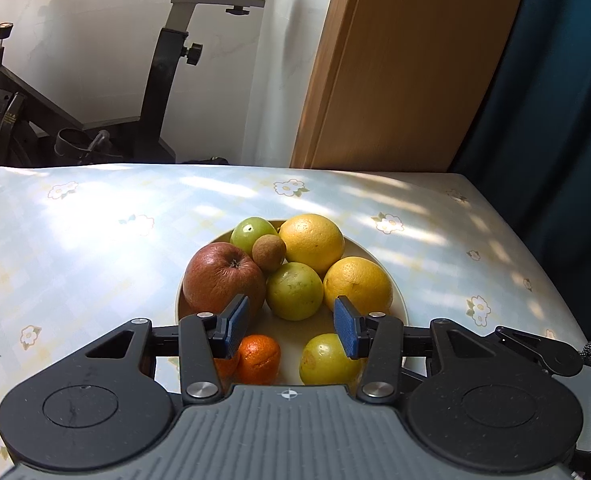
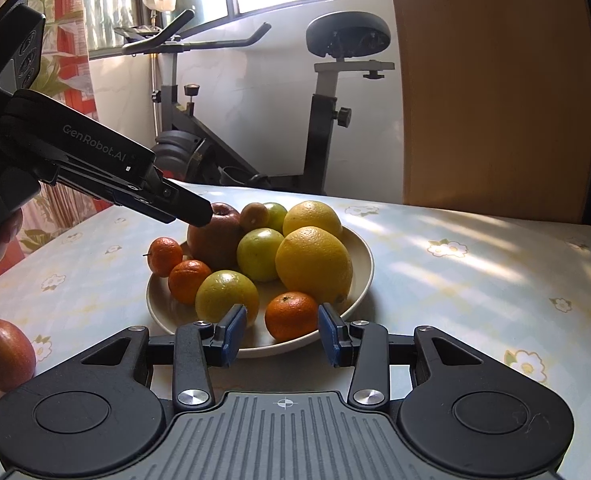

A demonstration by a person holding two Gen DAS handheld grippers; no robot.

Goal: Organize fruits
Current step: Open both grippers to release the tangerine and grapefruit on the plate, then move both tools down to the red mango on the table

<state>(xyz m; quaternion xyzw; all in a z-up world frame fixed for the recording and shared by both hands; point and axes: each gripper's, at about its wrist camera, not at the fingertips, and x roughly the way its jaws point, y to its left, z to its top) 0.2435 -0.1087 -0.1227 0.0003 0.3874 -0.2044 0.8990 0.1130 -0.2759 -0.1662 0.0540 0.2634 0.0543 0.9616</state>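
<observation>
Right wrist, left gripper [image 2: 199, 212] over apple [image 2: 215, 240]

A cream plate [image 2: 361, 280] is shown on a cloth [image 2: 475, 280] checked in pale blue and yellow and dotted with white flowers. Two yellow lemons [image 2: 313, 264], three yellow-green fruits [image 1: 294, 291], a dull red apple [image 1: 223, 278], a brown kiwi [image 1: 268, 253] and bright orange mandarins [image 2: 291, 315] are seen heaped on it; a red plum [image 2: 5, 354] is pictured near the cloth's left edge. Blue pads [image 1: 237, 320] are carried on black fingers above a ribbed grey body. A black and grey bike [image 2: 323, 92], a white wall [image 1: 95, 40], an amber wooden panel [image 2: 491, 92] and a dark teal curtain [image 1: 555, 100] are seen behind.
</observation>
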